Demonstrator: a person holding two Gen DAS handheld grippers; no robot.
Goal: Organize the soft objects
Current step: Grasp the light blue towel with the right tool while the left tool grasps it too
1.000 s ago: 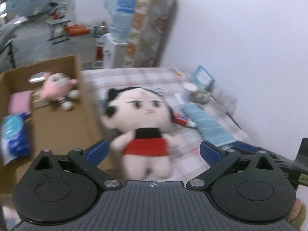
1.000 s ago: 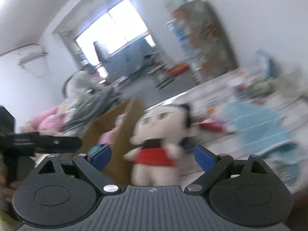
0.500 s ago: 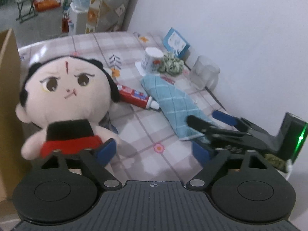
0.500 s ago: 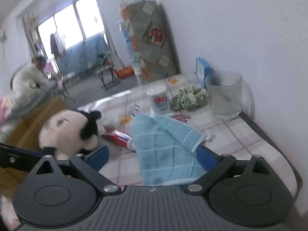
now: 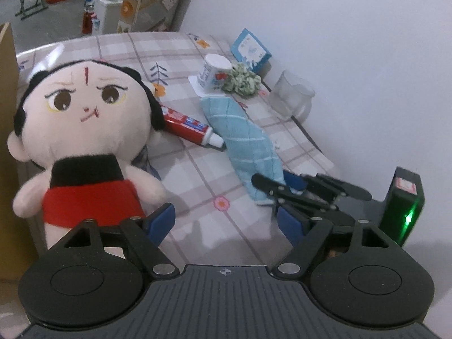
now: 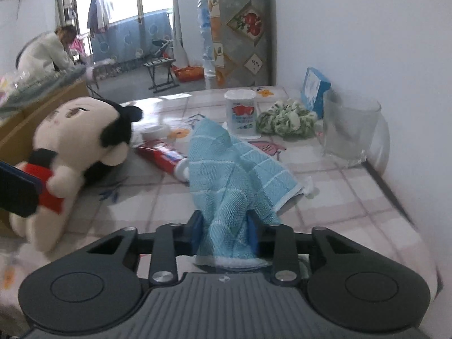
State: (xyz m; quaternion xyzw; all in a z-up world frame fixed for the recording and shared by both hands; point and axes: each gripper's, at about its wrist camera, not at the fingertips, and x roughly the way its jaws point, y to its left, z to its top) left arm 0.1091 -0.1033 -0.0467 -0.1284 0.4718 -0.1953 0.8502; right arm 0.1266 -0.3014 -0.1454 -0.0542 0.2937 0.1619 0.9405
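A plush doll [image 5: 82, 130] with black hair and a red skirt lies on the checked tablecloth [image 5: 197, 175]; it also shows in the right wrist view as the doll [image 6: 76, 138]. My left gripper [image 5: 224, 221] is open with nothing between its fingers, and the doll sits just left of its left finger [image 5: 161, 220]. A light blue towel [image 5: 240, 138] lies in the middle of the table. My right gripper [image 6: 224, 231] is closing on the near end of the towel [image 6: 226, 175], which bunches up between the pads. In the left wrist view the right gripper [image 5: 285, 186] rests over that end.
A red toothpaste tube [image 5: 189, 127], a white cup [image 5: 213, 72], a green scrunchie [image 5: 241, 79], a clear glass mug [image 6: 349, 125] and a blue box [image 5: 250, 49] lie further back. The white wall runs along the right. A cardboard box [image 5: 7, 65] stands left. A person [image 6: 50, 53] bends far behind.
The left view swung right from the cardboard box to the table, leaving the doll at its left. The right gripper dropped to the towel and its jaws narrowed around its near end.
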